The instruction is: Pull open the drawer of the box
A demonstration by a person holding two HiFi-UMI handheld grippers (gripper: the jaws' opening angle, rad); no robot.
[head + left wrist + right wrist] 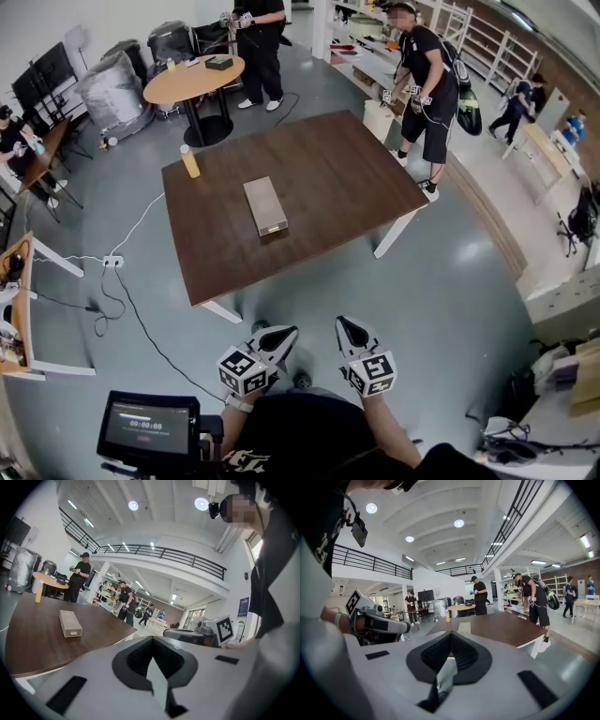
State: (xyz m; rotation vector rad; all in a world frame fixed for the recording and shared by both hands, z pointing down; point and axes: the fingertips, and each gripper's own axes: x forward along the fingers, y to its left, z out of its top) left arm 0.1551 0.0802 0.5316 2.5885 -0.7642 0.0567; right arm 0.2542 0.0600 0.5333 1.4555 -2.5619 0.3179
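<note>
A big brown table (328, 178) fills the middle of the grey floor. A round wooden table (187, 84) stands beyond its far left corner, and a person in black (424, 89) stands at its far right corner. The box (265, 205) lies flat near the middle of the brown table, 1 narrow end turned toward the near edge and nothing sticking out of it. The left gripper (284, 332) and right gripper (346, 324) are side by side short of the table's near edge, well apart from the box. Both have their jaws closed together on nothing. A yellow bottle (190, 161) stands upright near the table's far left corner.
</note>
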